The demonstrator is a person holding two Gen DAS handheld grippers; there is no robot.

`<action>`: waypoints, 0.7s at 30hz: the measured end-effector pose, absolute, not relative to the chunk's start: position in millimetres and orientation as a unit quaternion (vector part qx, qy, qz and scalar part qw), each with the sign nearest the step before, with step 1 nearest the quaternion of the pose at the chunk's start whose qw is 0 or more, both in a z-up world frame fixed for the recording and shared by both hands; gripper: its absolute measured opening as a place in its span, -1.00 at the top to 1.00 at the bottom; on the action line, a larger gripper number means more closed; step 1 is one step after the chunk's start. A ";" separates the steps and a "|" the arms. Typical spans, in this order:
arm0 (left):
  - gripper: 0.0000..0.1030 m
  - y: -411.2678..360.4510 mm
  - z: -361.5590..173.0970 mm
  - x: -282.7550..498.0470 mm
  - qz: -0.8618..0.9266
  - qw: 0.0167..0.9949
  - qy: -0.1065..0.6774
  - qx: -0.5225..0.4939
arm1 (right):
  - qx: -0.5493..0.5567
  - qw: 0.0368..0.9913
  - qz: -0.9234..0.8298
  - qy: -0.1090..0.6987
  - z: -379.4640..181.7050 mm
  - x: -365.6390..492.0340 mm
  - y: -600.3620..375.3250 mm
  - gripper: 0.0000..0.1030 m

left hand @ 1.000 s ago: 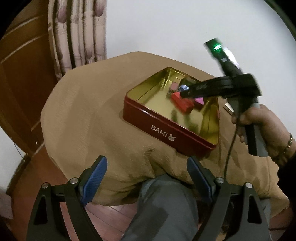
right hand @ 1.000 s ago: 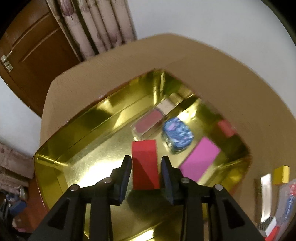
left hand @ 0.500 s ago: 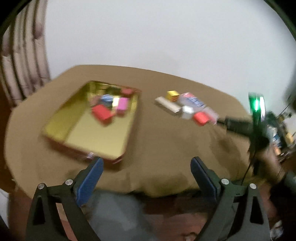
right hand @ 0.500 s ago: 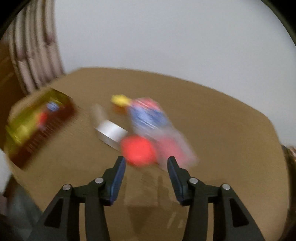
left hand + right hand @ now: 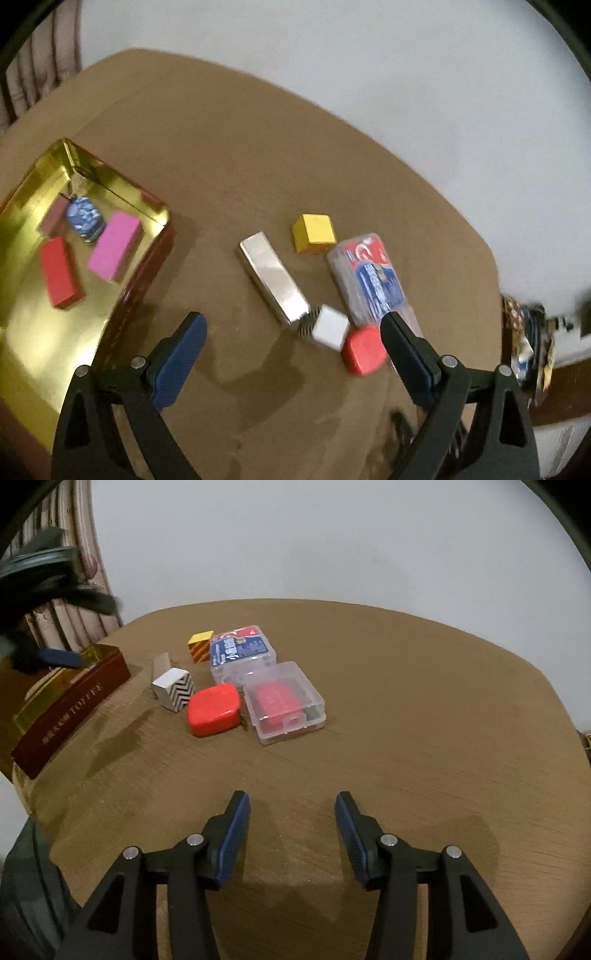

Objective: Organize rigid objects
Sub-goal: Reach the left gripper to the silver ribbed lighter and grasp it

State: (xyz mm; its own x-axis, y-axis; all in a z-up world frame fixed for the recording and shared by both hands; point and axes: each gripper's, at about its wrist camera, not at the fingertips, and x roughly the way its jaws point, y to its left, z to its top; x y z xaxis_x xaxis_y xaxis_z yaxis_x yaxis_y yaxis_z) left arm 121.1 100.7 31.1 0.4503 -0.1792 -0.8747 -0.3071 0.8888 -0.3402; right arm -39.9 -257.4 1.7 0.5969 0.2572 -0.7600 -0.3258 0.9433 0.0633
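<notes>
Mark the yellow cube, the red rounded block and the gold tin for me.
yellow cube [image 5: 316,229], left wrist view, top face.
red rounded block [image 5: 213,709], right wrist view, top face.
gold tin [image 5: 22,306], left wrist view, bare floor.

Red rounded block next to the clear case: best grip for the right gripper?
Take the red rounded block from above with the right gripper, pads on its near and far sides. The zigzag cube and clear case crowd its other two sides.
</notes>
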 end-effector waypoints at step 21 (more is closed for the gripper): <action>-0.29 79.7 -40.7 195.2 0.117 0.763 0.606 -0.191 | -0.003 0.890 0.207 0.405 7.5 -43.0 -267.7 -0.05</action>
State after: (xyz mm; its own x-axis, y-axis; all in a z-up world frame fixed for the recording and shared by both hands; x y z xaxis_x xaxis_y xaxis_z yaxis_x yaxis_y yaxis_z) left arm 195.2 79.7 -40.7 0.2374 -0.0523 -0.9700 -0.4105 0.8996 -0.1490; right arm -43.0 -267.7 7.5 0.5859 0.3671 -0.7225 -0.3717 0.9139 0.1630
